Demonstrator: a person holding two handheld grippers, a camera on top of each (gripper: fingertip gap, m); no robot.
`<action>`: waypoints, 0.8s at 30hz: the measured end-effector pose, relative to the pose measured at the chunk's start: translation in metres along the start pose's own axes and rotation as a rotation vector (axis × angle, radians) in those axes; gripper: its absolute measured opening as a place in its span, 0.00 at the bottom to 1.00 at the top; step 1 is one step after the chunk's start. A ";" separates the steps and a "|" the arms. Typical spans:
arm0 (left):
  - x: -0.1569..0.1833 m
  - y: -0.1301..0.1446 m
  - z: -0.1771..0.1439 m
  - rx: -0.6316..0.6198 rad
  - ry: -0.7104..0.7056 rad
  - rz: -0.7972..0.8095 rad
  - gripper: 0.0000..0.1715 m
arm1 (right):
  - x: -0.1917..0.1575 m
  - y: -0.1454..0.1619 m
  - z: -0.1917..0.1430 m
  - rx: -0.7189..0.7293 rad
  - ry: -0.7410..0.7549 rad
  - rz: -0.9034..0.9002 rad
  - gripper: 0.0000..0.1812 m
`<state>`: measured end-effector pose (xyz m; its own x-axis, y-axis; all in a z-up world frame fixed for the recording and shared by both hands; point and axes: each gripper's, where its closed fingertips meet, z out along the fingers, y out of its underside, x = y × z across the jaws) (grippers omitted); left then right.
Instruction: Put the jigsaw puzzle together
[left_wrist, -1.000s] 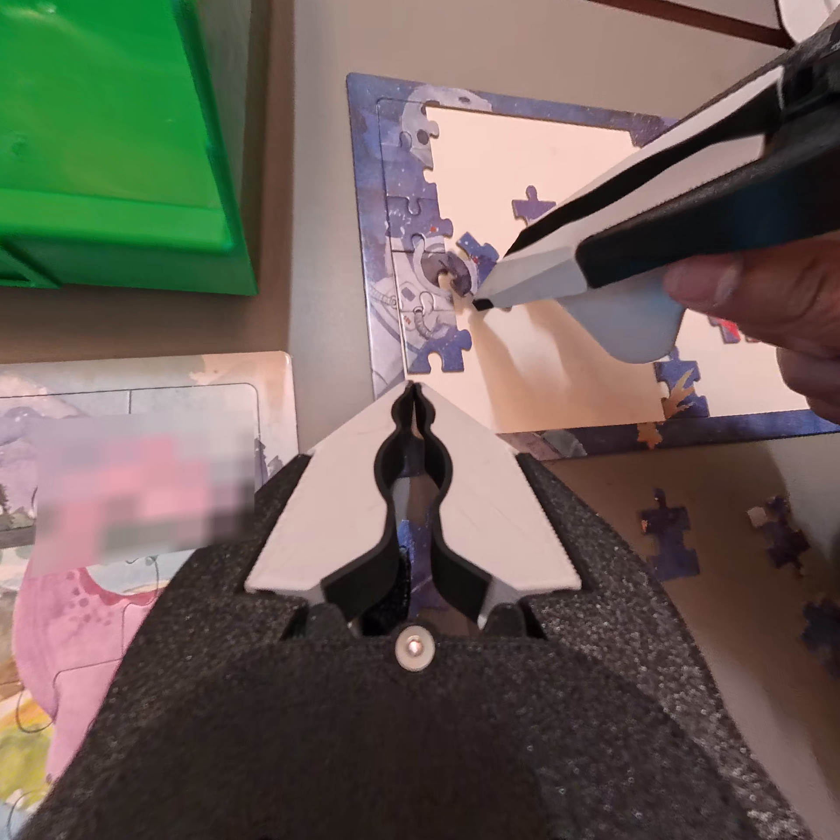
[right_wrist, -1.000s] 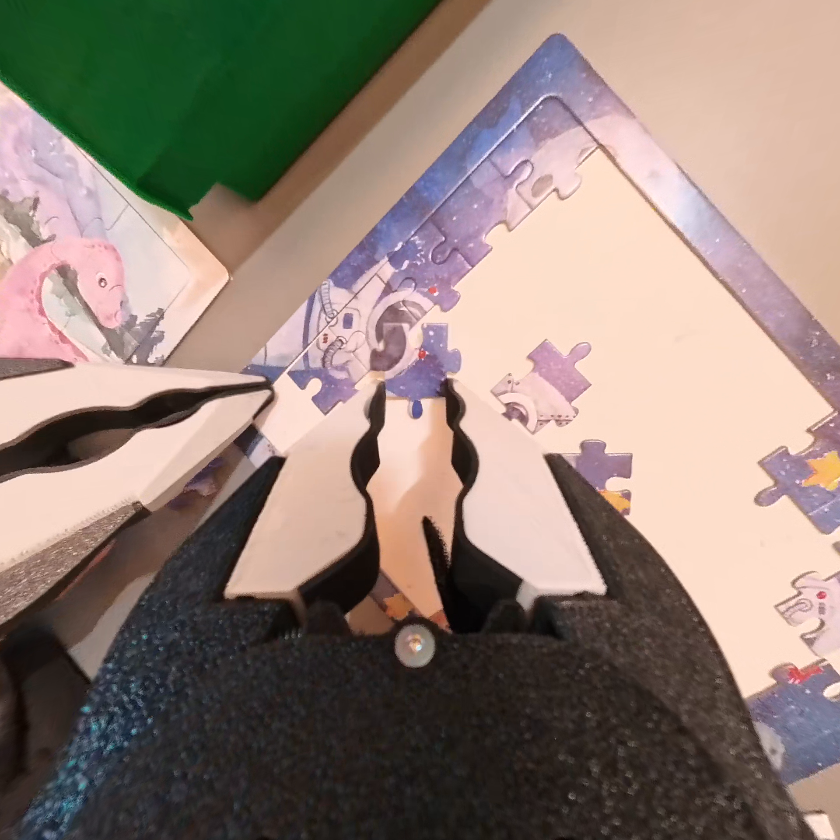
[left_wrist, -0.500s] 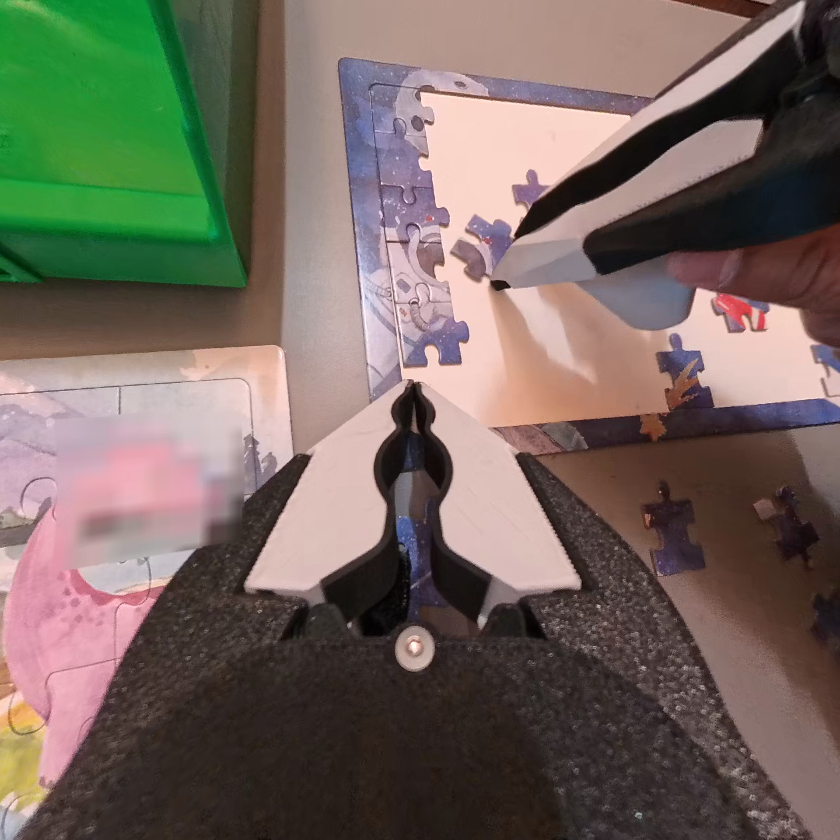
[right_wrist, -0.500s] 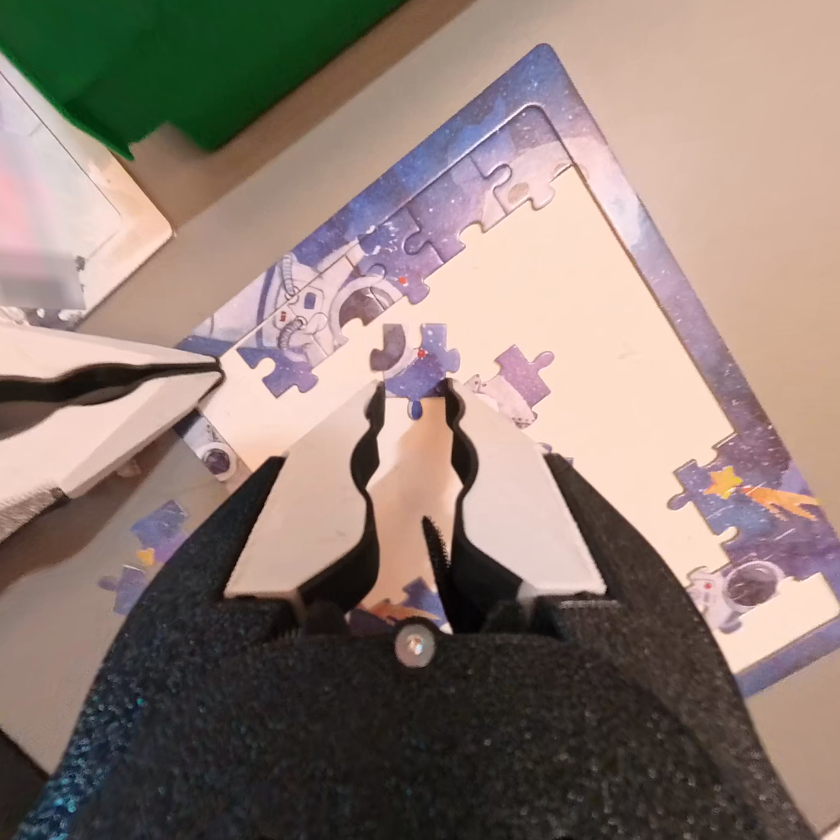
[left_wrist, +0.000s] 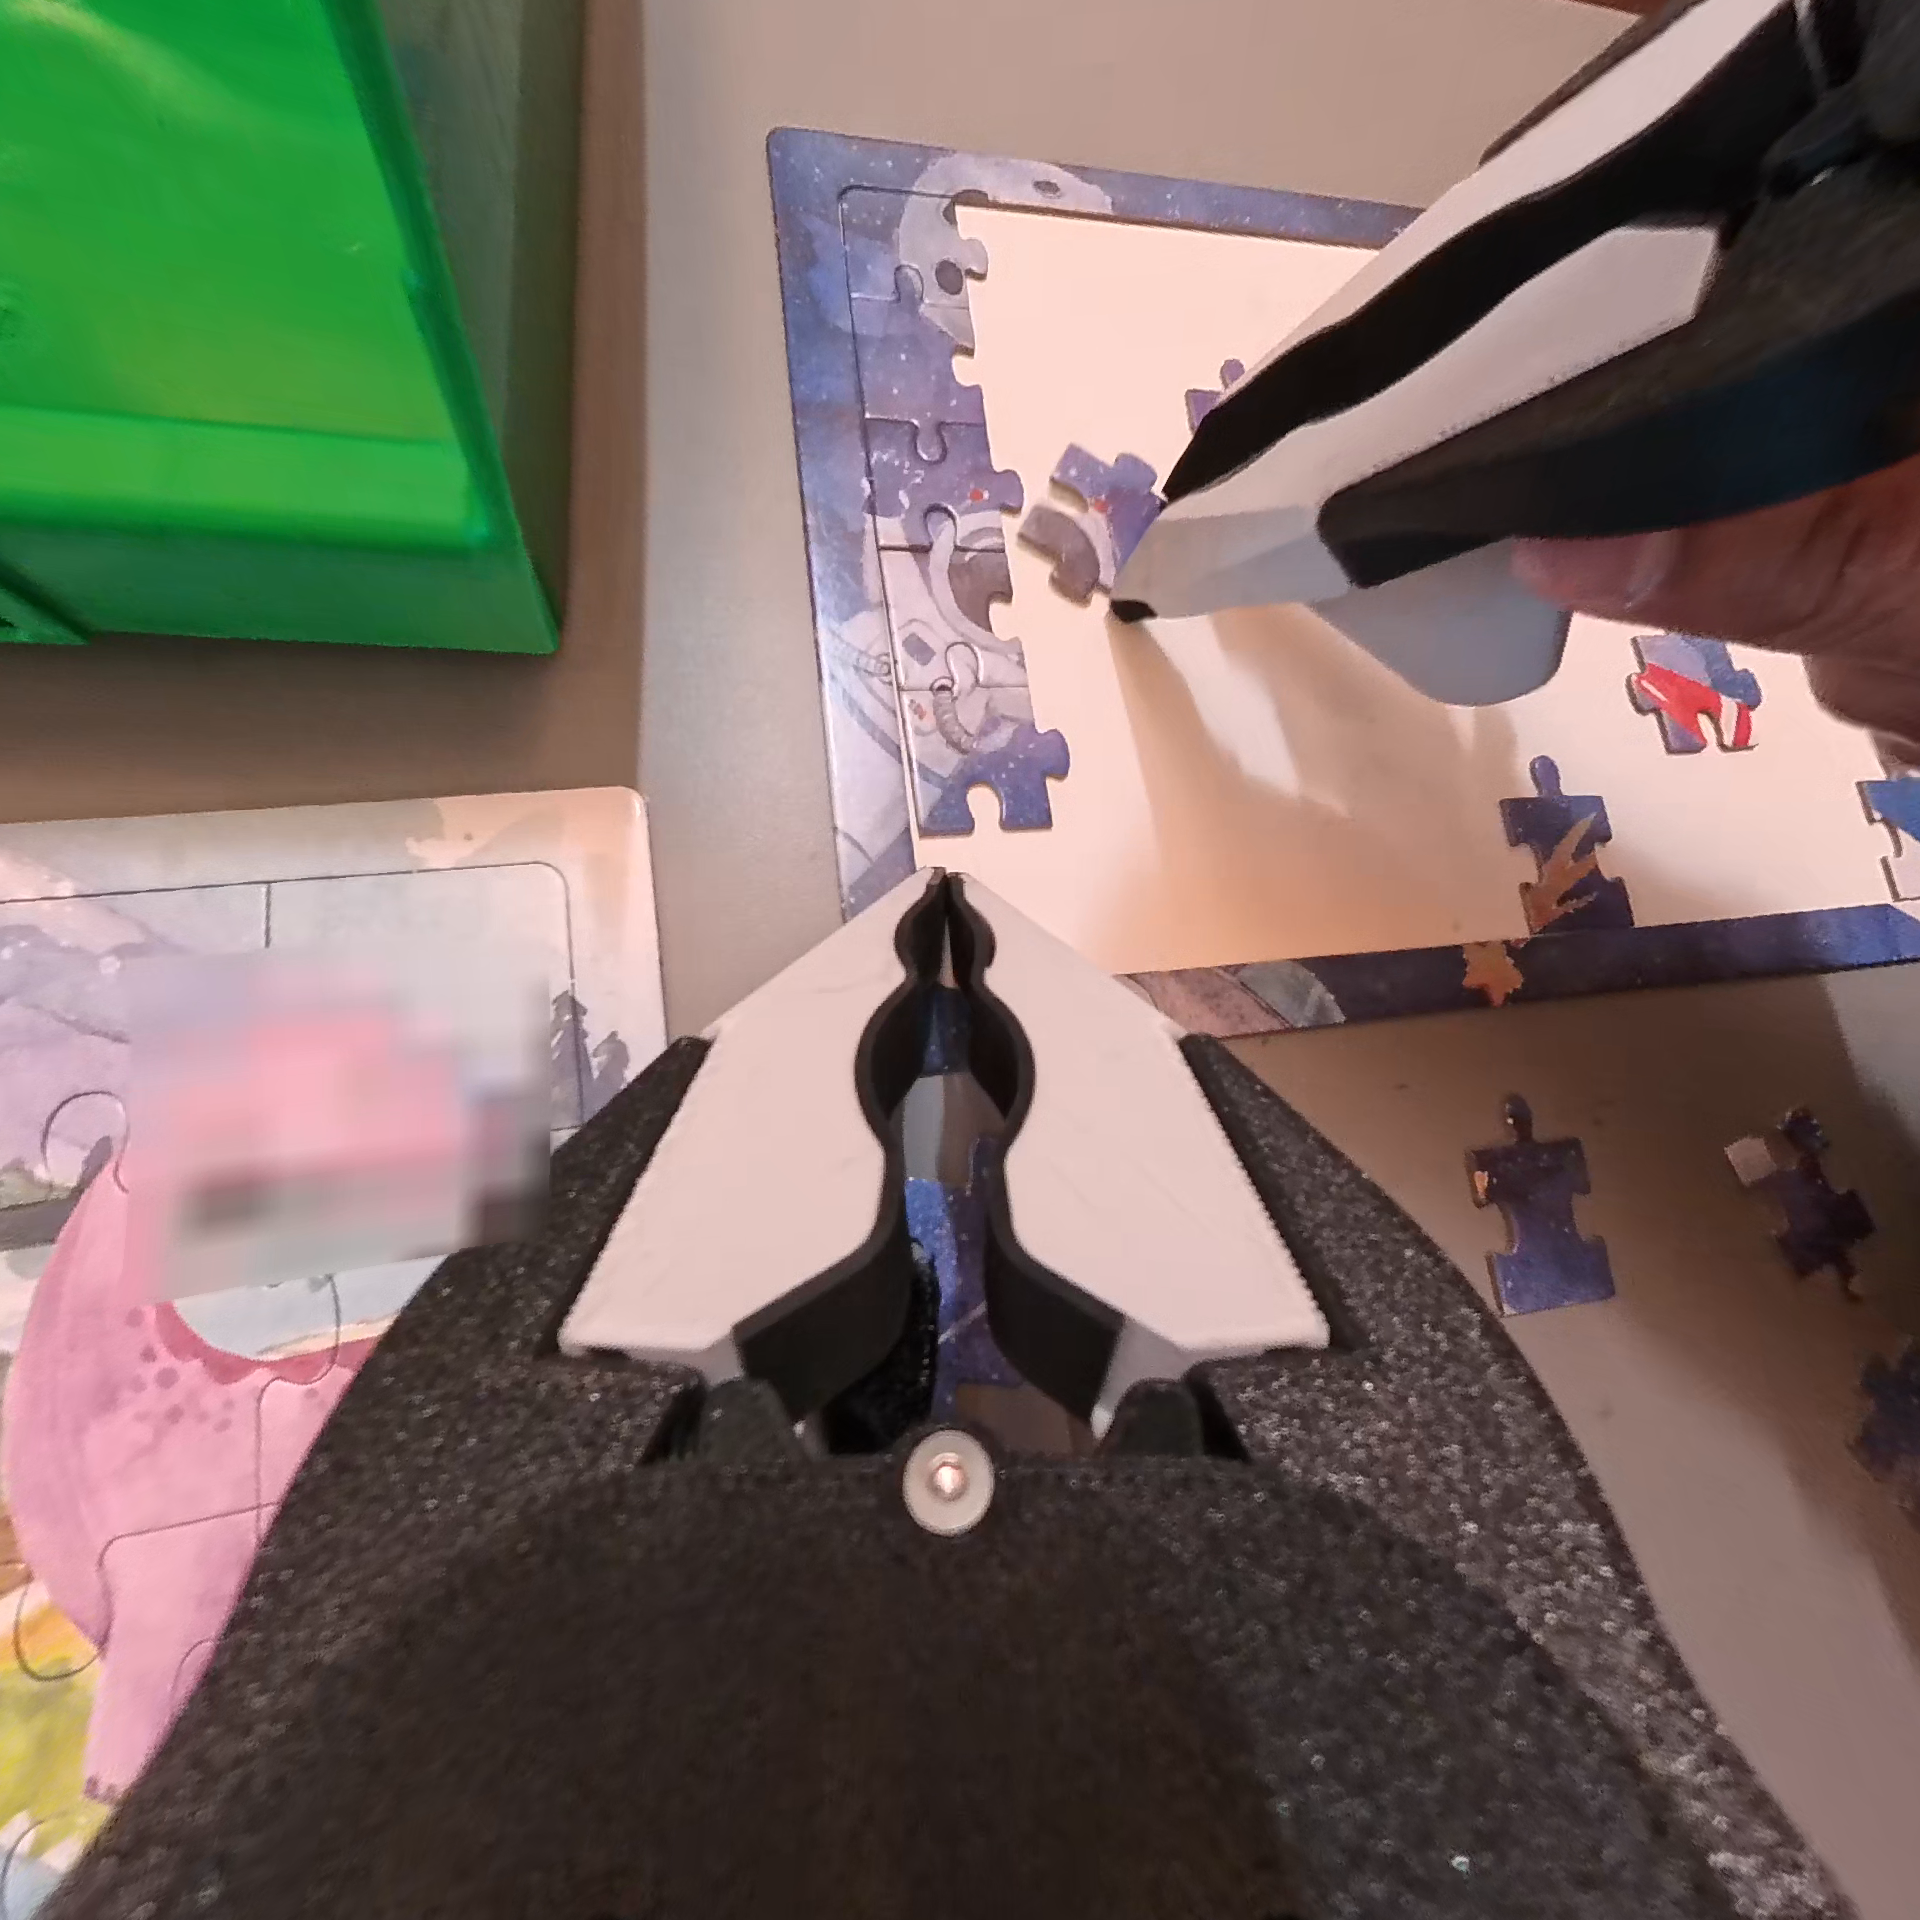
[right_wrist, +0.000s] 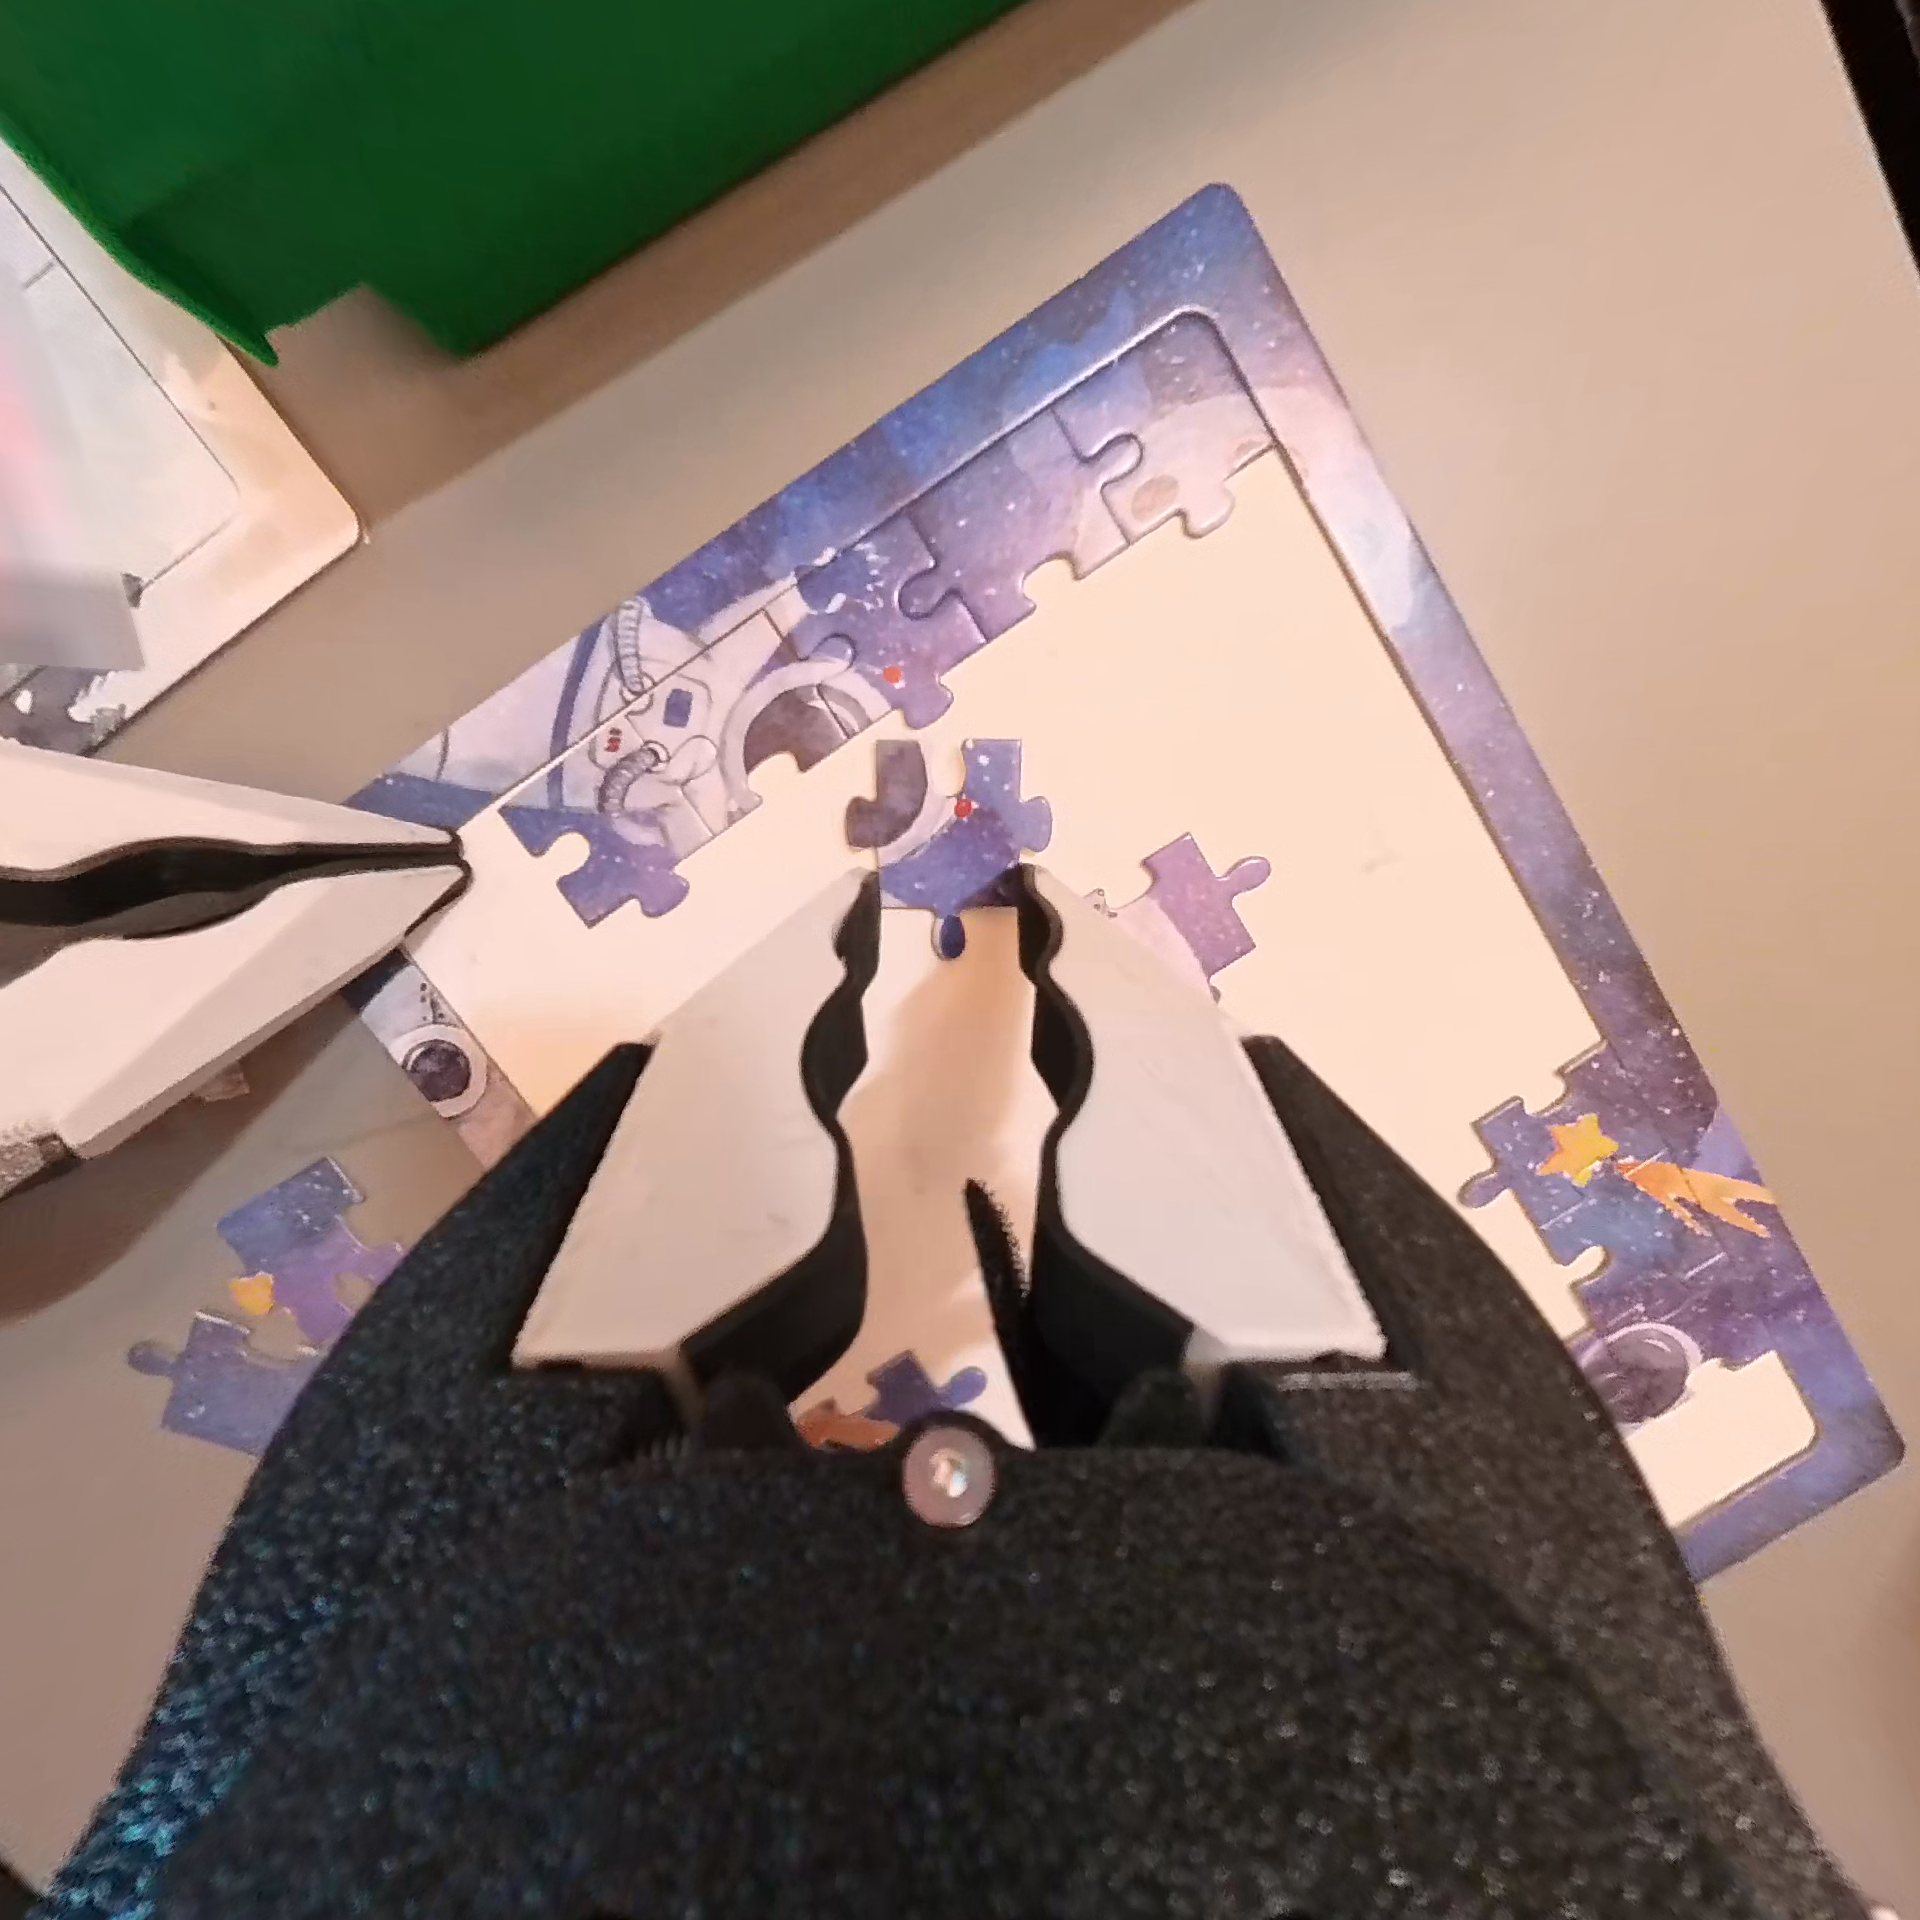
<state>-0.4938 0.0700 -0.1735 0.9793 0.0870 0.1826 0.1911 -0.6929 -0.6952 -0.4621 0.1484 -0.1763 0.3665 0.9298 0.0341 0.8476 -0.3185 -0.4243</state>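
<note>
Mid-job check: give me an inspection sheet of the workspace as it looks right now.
Surface: beige tabletop, bare around the tray.
Job's things: blue space-themed puzzle tray, one edge row fitted; helmet-print piece sits apart from that row; loose blue pieces lie off the tray.
Clutter: green plastic box; pink dinosaur puzzle board.
Grippers: left gripper shut, empty, at the tray's corner; right gripper straddles the helmet-print piece; contact unclear.
Cables: nothing seen.
Surroundings: person's hand on the right gripper.

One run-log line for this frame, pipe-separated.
right gripper: shut on helmet piece, apart from assembled column | left gripper: shut, empty, over puzzle tray corner | stage: piece unplaced
</note>
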 end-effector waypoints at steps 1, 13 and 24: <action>0.000 0.000 0.000 0.000 -0.001 0.002 0.00 | 0.000 0.000 0.000 -0.001 0.000 -0.014 0.14; 0.001 0.000 -0.001 0.013 0.058 -0.052 0.00 | 0.005 -0.004 -0.006 0.011 0.006 -0.499 0.14; 0.001 0.001 -0.001 0.014 0.065 -0.047 0.00 | 0.003 -0.011 -0.005 -0.026 -0.060 -0.668 0.14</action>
<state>-0.4926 0.0691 -0.1734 0.9629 0.0720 0.2602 0.2384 -0.6790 -0.6943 -0.4681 0.1541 -0.1674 -0.2610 0.9372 0.2314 0.8943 0.3249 -0.3075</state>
